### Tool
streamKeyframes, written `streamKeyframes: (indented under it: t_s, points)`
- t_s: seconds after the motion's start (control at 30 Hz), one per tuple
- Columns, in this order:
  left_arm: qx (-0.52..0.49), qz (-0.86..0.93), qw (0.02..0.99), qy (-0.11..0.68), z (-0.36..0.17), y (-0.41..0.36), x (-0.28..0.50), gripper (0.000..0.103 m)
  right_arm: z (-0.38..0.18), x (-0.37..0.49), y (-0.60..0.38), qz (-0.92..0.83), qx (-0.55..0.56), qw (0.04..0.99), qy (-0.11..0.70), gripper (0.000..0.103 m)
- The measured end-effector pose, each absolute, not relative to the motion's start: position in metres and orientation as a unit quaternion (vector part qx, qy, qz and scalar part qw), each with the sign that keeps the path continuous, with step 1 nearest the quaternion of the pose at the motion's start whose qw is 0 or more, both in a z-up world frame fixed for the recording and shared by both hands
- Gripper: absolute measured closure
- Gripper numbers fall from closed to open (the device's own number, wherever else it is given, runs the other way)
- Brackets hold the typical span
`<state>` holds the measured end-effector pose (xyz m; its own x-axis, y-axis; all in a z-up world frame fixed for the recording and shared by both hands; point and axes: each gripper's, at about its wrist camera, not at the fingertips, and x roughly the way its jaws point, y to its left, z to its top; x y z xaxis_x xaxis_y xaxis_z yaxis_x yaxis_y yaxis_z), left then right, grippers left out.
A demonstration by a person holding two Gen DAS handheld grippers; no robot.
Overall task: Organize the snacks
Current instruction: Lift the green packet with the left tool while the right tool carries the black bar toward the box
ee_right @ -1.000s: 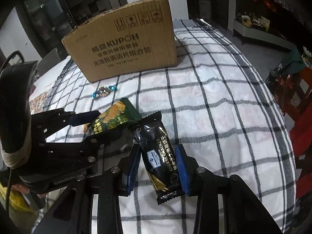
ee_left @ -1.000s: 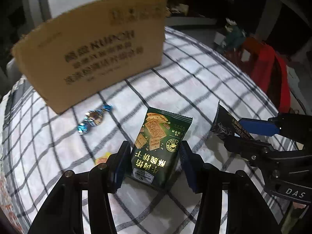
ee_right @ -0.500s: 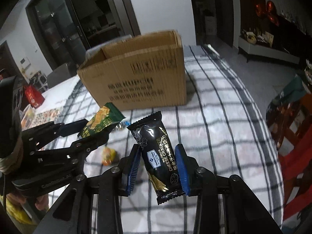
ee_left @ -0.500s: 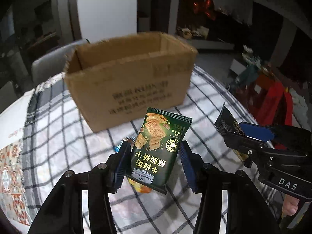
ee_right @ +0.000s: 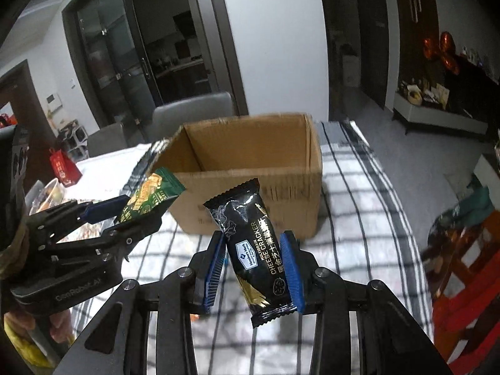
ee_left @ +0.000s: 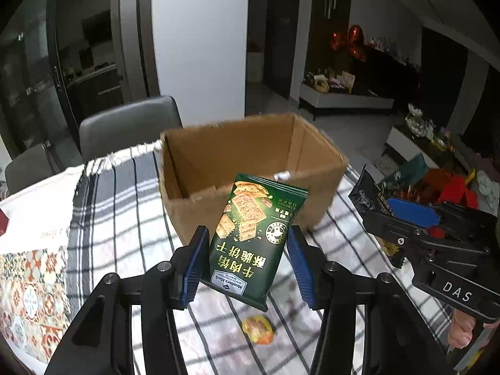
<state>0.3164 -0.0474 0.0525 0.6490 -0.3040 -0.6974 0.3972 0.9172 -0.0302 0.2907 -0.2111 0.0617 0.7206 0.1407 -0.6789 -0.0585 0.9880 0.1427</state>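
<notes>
My left gripper (ee_left: 247, 243) is shut on a green cracker packet (ee_left: 253, 218), held upright in the air in front of an open cardboard box (ee_left: 190, 215). My right gripper (ee_right: 253, 240) is shut on a black cheese cracker packet (ee_right: 250, 218), also lifted, facing the same box (ee_right: 281, 187). The two grippers hang side by side: the right gripper (ee_left: 384, 209) shows at the right of the left wrist view, the left gripper (ee_right: 140, 211) at the left of the right wrist view. Something small and silvery lies inside the box. A yellow wrapped candy (ee_left: 257, 329) lies on the cloth below the left gripper.
The box stands on a black-and-white checked tablecloth (ee_left: 125, 218) over a table. A patterned mat (ee_left: 28, 287) lies at the left. Grey chairs (ee_left: 128, 125) stand behind the table. A red chair (ee_right: 462, 265) is off the right edge, a red bag (ee_right: 64, 168) at the far left.
Both grippers have risen with their packets still held. The box, seen side-on before, now shows its open top from above. The blue-wrapped candy has dropped out of view.
</notes>
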Motion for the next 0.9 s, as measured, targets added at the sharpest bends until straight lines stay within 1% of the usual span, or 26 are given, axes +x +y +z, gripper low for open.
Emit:
streamKeyframes:
  t_s: [0.3, 0.47, 0.77, 0.8, 0.83, 0.87, 0.9]
  points:
    - [0.050, -0.179, 0.919, 0.347, 0.083, -0.045, 0.351, 0.053, 0.094, 0.332, -0.208, 0.071, 0.035, 0.932, 0.353, 0.065]
    - [0.047, -0.178, 0.920, 0.345, 0.085, -0.048, 0.372, 0.053, 0.100, 0.358, -0.209, 0.081, 0.032, 0.933, 0.350, 0.065]
    - [0.047, -0.194, 0.912, 0.357, 0.075, -0.058, 0.410, 0.052, 0.090, 0.398, -0.210, 0.087, 0.030, 0.929, 0.359, 0.065]
    - [0.051, -0.193, 0.912, 0.358, 0.074, -0.060, 0.413, 0.051, 0.088, 0.402, -0.210, 0.087, 0.030, 0.929, 0.359, 0.065]
    - [0.059, -0.183, 0.914, 0.357, 0.072, -0.062, 0.417, 0.044, 0.085, 0.406, -0.211, 0.084, 0.030, 0.928, 0.361, 0.064]
    - [0.065, -0.174, 0.916, 0.356, 0.071, -0.063, 0.419, 0.039, 0.083, 0.407, -0.211, 0.080, 0.030, 0.927, 0.364, 0.060]
    - [0.070, -0.167, 0.917, 0.354, 0.071, -0.064, 0.419, 0.034, 0.081, 0.410, -0.213, 0.073, 0.031, 0.926, 0.369, 0.052]
